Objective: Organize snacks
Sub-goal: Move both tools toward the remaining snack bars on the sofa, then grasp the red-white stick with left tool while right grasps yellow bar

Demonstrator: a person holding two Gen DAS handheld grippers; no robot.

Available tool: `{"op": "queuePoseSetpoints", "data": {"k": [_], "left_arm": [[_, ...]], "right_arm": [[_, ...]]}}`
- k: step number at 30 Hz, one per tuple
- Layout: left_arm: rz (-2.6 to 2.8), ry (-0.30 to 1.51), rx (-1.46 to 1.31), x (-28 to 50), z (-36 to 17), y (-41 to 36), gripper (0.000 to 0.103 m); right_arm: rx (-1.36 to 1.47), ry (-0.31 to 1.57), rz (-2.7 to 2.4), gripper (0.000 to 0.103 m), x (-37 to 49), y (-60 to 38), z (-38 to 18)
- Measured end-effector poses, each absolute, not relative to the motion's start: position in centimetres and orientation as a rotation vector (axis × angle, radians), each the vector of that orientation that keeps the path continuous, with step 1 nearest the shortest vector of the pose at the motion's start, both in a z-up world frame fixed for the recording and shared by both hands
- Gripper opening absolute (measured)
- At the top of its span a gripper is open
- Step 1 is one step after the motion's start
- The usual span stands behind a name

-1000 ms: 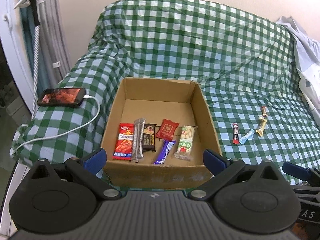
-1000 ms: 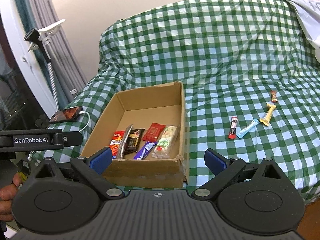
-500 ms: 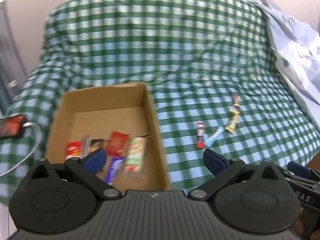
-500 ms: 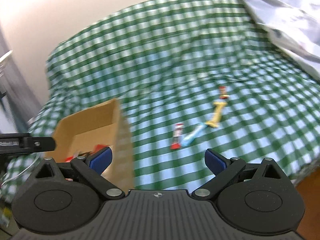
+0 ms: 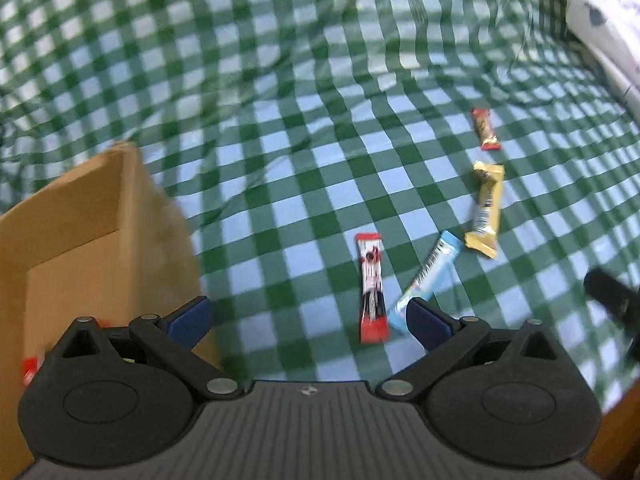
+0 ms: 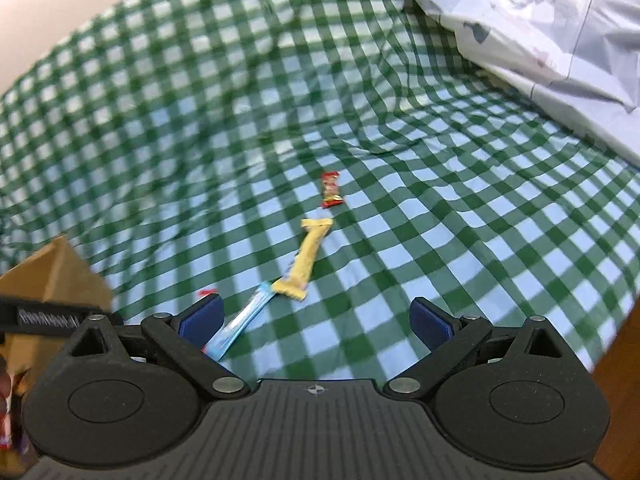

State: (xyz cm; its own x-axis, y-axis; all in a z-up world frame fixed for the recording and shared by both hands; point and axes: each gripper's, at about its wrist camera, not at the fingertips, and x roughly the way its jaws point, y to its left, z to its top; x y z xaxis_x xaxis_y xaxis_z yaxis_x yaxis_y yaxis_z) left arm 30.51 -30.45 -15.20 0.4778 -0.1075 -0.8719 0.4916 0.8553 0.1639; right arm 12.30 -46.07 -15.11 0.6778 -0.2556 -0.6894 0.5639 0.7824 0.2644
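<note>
Several loose snacks lie on the green checked cloth (image 5: 280, 128): a red stick pack (image 5: 372, 288), a light blue stick (image 5: 430, 270), a yellow bar (image 5: 486, 210) and a small red bar (image 5: 486, 130). My left gripper (image 5: 308, 320) is open just short of the red stick, with the cardboard box (image 5: 100, 216) at its left. In the right wrist view the blue stick (image 6: 244, 318), the yellow bar (image 6: 308, 258) and the small red bar (image 6: 331, 190) lie ahead. My right gripper (image 6: 316, 318) is open, its left fingertip beside the blue stick.
A pale crumpled sheet (image 6: 540, 28) lies along the right side of the bed. The bed's edge drops off at the lower right (image 6: 616, 344). The other gripper's black bar (image 6: 48, 316) crosses the left of the right wrist view in front of the box corner (image 6: 56, 268).
Both grippers have swung right, away from the box, and closer to the loose snacks. The box has slid to the left edge of both views. Both remain open.
</note>
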Motion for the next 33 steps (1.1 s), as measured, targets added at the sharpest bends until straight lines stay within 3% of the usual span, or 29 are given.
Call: {"op": "queuePoseSetpoints", "data": {"k": [13, 18, 33], "left_arm": [[-0.385, 1.137, 0.459, 37.8, -25.3, -35.0, 0.103], [-0.394, 1.15, 0.328, 38.2, -25.8, -33.1, 0.103], [-0.381, 1.146, 0.337, 37.8, -25.5, -33.3, 0.103]], "right_arm": [[0.417, 0.77, -0.489, 0.099, 27.1, -51.1, -23.9], [0.222, 0.777, -0.492, 0.102, 27.8, -49.7, -27.1], [0.231, 0.761, -0.488, 0.102, 27.5, -49.9, -27.3]]}}
